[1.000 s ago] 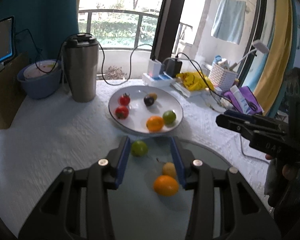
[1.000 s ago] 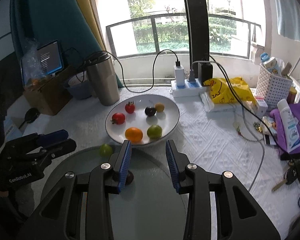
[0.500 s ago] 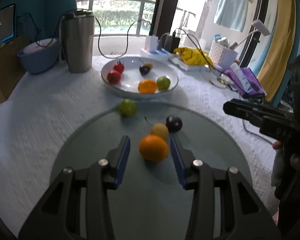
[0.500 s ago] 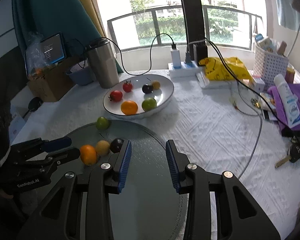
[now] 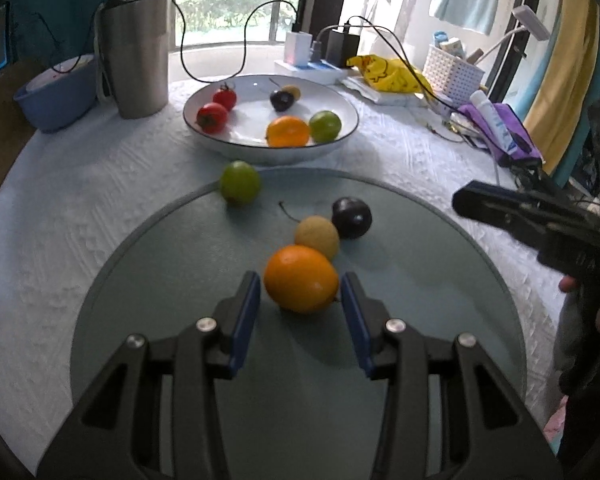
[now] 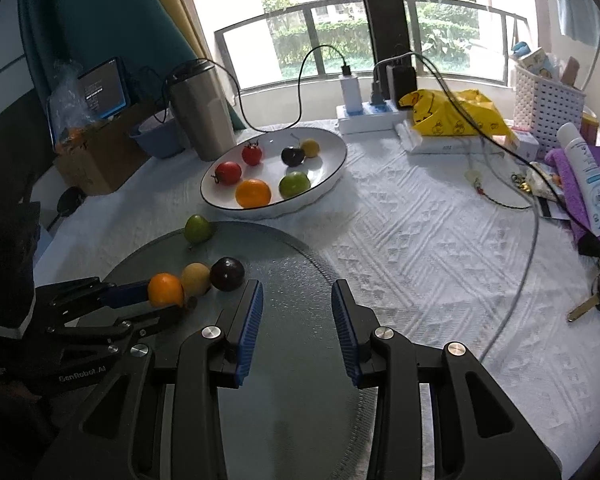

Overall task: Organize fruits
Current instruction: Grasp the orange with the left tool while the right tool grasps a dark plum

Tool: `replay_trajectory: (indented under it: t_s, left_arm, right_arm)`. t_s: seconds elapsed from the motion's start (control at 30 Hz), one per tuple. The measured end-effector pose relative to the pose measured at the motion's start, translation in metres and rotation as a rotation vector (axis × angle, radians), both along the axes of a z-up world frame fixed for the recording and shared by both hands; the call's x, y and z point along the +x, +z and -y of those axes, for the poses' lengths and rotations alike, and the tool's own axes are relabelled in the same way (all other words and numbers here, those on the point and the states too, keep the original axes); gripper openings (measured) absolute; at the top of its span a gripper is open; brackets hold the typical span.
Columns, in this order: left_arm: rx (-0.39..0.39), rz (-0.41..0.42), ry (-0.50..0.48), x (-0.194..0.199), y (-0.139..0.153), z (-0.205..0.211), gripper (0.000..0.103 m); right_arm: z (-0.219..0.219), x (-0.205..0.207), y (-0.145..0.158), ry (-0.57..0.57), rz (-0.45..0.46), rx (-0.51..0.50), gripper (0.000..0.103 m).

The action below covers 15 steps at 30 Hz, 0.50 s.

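1. As your left gripper (image 5: 300, 292) sits low in the centre of its own view, its blue pads stand apart on either side of the orange (image 5: 301, 278), near it but with a sliver of gap on each flank; nothing is clamped yet.
2. Your line of approach looks deliberate: the orange is the nearest fruit on the glass disc (image 5: 440, 360), so it can be bracketed without reaching over the others.
3. Note the crowding. The yellow fruit (image 5: 317, 237) lies just behind the orange and appears to touch it, and the dark plum (image 5: 351, 217) sits just right of that. In my judgement, pushing further forward risks knocking both.
4. The green lime (image 5: 240, 182) rests apart at the disc's far edge, upper centre-left of the frame.
5. The white bowl (image 5: 340, 136), beyond the disc in the upper centre, already holds two tomatoes, an orange, a lime, a dark fruit and a small yellow one, so it reads as the likely destination.
6. Your right gripper (image 6: 297, 312), bottom centre of its view, has its pads wide apart over bare glass with nothing between them. It is kept to the right of the fruit, probably to leave the left side room.
7. Next step, as I judge it: close squarely across the orange's widest part, then lift straight up.
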<state>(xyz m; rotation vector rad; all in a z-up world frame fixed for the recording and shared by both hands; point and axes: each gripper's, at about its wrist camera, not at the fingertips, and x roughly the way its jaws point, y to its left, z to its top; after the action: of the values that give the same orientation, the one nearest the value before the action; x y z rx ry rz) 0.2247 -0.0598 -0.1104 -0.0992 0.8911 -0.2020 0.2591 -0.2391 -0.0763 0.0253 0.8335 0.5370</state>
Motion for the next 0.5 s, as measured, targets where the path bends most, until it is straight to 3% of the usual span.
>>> replay_trajectory:
  t_s: [0.5]
  left_arm:
    - [-0.072,0.029,-0.021,-0.004,0.008,-0.024,0.038]
  right_arm:
    - [-0.055,0.012,-0.017,0.103,-0.051,-0.044,0.038]
